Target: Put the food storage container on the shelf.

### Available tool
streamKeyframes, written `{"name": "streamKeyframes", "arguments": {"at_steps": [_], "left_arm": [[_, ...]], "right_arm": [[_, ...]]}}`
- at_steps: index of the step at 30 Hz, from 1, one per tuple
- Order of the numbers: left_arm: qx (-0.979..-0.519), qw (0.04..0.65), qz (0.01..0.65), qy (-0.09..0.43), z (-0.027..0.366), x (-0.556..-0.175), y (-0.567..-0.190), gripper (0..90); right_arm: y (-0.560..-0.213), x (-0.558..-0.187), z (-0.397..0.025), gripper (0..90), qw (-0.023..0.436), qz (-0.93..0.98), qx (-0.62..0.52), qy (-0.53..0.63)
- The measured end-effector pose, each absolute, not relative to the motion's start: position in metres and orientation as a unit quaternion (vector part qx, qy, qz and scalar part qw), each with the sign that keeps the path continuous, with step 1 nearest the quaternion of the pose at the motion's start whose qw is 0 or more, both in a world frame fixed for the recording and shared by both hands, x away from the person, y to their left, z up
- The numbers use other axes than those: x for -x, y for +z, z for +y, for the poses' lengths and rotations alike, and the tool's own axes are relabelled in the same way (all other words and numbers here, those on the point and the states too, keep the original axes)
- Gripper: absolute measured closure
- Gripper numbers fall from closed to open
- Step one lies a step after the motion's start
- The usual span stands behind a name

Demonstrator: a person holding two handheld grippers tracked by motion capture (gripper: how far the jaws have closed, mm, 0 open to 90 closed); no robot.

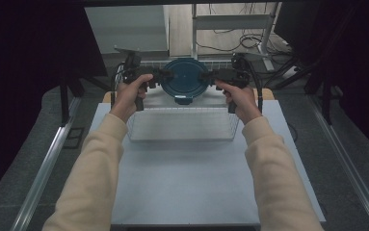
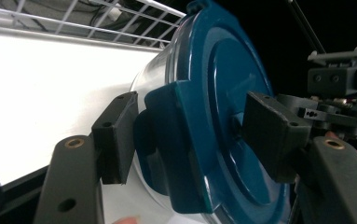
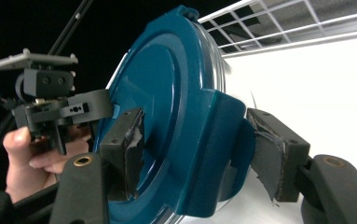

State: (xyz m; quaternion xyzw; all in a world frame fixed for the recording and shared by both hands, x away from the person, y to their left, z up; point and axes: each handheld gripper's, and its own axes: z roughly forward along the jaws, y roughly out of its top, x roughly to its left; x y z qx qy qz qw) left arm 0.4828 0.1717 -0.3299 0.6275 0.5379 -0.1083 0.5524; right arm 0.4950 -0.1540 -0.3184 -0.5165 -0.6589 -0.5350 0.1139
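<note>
A round clear plastic container with a dark blue clip-on lid (image 1: 184, 79) is held in the air above the far edge of the white wire basket (image 1: 182, 126). It is clamped at opposite side clips by the left gripper (image 1: 165, 75) and the right gripper (image 1: 205, 76). The lift appears done; the setting-down is judged left. Open grey table (image 1: 187, 178) is available nearer the person.

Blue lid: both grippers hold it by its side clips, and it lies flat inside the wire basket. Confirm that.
Not quite. The left gripper and right gripper do hold the blue lid by its side clips, but the high view shows it lifted above the far edge of the wire basket, not lying flat inside.
</note>
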Motion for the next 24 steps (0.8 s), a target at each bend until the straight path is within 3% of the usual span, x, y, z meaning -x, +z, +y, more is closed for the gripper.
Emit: {"name": "streamKeyframes", "arguments": {"at_steps": [6,12,16,18,24], "left_arm": [[-0.616,0.556,0.545,-0.12,0.173,-0.488,-0.338,37.5],[-0.616,0.554,0.548,-0.116,0.171,-0.487,-0.337,35.9],[-0.612,0.555,0.56,-0.066,0.17,-0.48,-0.328,26.1],[-0.609,0.561,0.558,-0.052,0.173,-0.475,-0.323,22.0],[-0.644,0.556,0.525,-0.004,0.184,-0.448,-0.306,19.9]], "right_arm": [[-0.325,-0.501,-0.153,36.9,0.128,-0.643,0.535,-0.533],[-0.324,-0.498,-0.151,34.1,0.114,-0.645,0.539,-0.53],[-0.318,-0.489,-0.141,15.8,0.057,-0.674,0.528,-0.513],[-0.312,-0.482,-0.138,10.8,0.026,-0.689,0.518,-0.506],[-0.294,-0.453,-0.147,8.7,-0.041,-0.721,0.476,-0.502]]}}
